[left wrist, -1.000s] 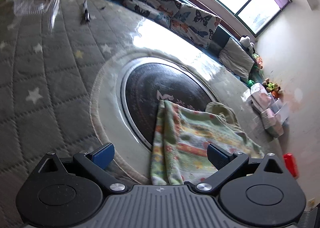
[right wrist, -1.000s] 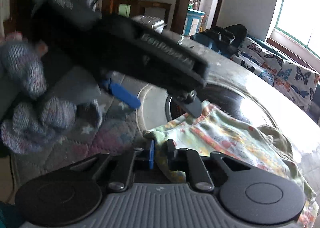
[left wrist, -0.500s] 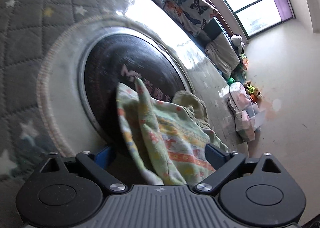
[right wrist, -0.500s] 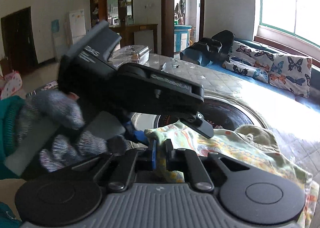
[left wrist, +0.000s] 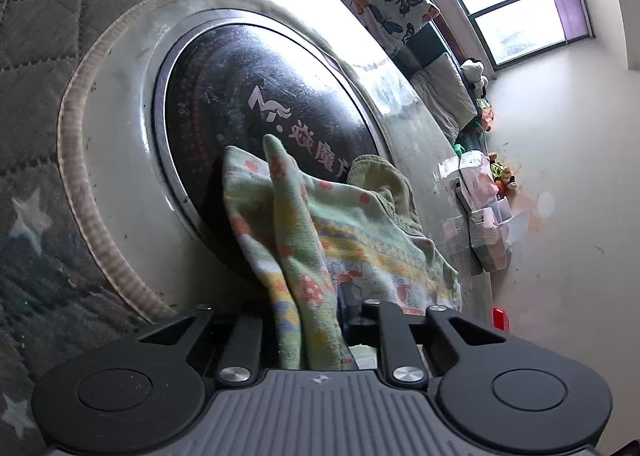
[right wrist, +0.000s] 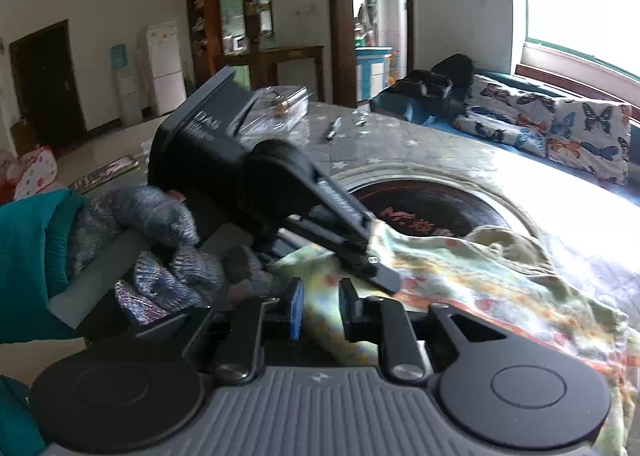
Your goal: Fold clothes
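Left gripper: jaws just closed, now pinching a bunched near edge of the floral garment. Right gripper: jaws just eased apart a bit, cloth between them; can't tell if the pads press on it. The garment lies on the table, partly over the dark round plate, running away from both grippers toward the far right. Both hold the same near edge, just beside each other, left slightly further in. My read: next move pulls along that far-right axis.
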`<state>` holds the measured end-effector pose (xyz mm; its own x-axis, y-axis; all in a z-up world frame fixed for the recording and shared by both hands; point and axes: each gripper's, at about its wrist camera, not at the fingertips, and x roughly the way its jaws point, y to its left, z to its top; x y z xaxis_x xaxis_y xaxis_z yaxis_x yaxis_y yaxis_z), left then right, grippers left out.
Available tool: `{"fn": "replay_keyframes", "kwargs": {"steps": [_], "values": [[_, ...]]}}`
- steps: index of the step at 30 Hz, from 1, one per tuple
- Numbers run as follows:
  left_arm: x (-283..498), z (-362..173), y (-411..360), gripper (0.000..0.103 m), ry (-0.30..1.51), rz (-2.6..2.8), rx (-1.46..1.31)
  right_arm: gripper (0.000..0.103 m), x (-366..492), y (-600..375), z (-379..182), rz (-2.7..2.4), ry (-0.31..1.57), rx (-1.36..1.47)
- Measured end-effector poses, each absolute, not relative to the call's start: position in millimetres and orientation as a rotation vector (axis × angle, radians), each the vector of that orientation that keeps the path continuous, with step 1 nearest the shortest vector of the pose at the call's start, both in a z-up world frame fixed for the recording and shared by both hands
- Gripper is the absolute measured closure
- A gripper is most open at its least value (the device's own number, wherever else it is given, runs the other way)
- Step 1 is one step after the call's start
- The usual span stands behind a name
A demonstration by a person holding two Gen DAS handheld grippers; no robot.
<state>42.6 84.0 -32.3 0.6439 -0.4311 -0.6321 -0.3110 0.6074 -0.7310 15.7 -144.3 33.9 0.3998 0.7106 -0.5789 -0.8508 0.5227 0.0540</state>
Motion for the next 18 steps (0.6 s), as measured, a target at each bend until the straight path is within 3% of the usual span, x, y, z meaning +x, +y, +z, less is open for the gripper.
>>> {"fn": "replay_keyframes", "kwargs": {"steps": [7, 9, 12, 14, 18], "values": [[42, -30, 81, 0.086, 0.903, -0.085, -0.92, 0.07, 39, -189, 36, 0.821, 0.601, -0.211], [42, -31, 80, 0.085, 0.903, -0.088, -0.918, 0.061, 52, -208, 33, 0.743, 0.607, -0.202], [43, -31, 80, 0.085, 0.902, -0.092, -0.919, 0.059, 75, -235, 25, 0.612, 0.63, -0.181], [43, -31, 80, 0.084, 0.902, -0.092, -0.915, 0.051, 92, -253, 19, 0.538, 0.647, -0.15], [44, -31, 79, 0.083, 0.903, -0.094, -0.907, 0.047, 120, -282, 6, 0.437, 0.682, -0.089]]}}
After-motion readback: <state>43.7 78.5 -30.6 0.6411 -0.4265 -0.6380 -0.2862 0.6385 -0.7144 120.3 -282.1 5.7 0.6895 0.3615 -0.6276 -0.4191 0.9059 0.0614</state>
